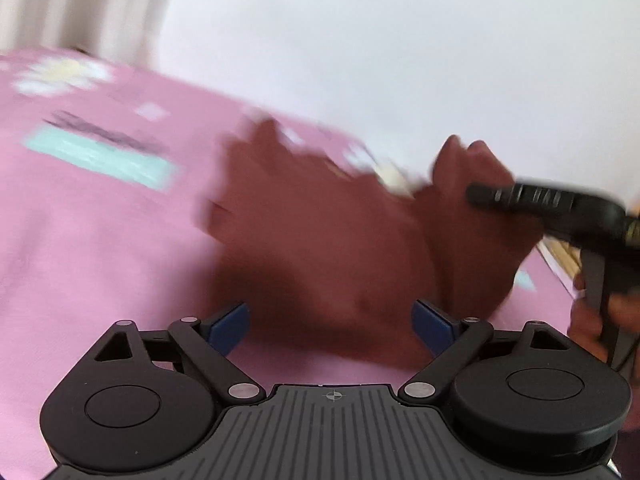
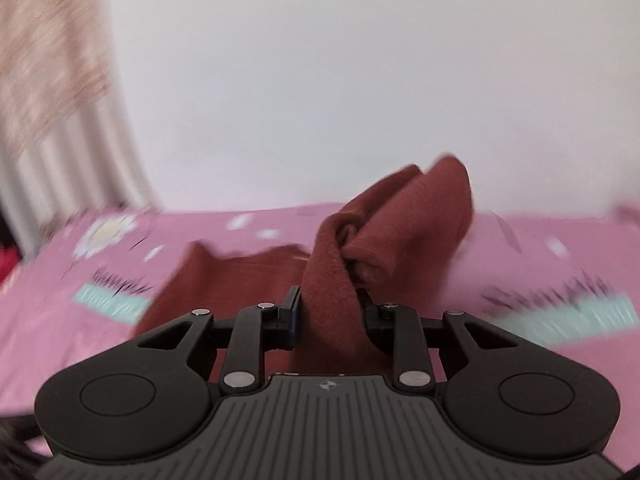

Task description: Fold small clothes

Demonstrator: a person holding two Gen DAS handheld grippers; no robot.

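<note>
Pink cotton covers the bed (image 2: 248, 248), a printed sheet with daisies and pale green banners, and it carries everything here. On it lies the rust-brown garment (image 1: 320, 240), a small piece of knitted or fleecy cloth, part spread flat and part lifted into a bunched fold. It looks light and limp, with no stiffness of its own, so it should sag from whatever point is lifted and drag the rest after it. The nap looks grippy rather than slick, so a pinch ought to hold.

The right tool (image 2: 330, 312) is clamped on a thick gathered wad of that cloth, which stands up between its pads and droops over beyond them. A grip on a bunch like this probably gives a crooked fold; a single edge or corner would lay flatter. The left tool (image 1: 330, 326) stands wide with its blue pads clear of the cloth, hovering just over the flat part. Motion blur hides the garment's hems and seams.
</note>
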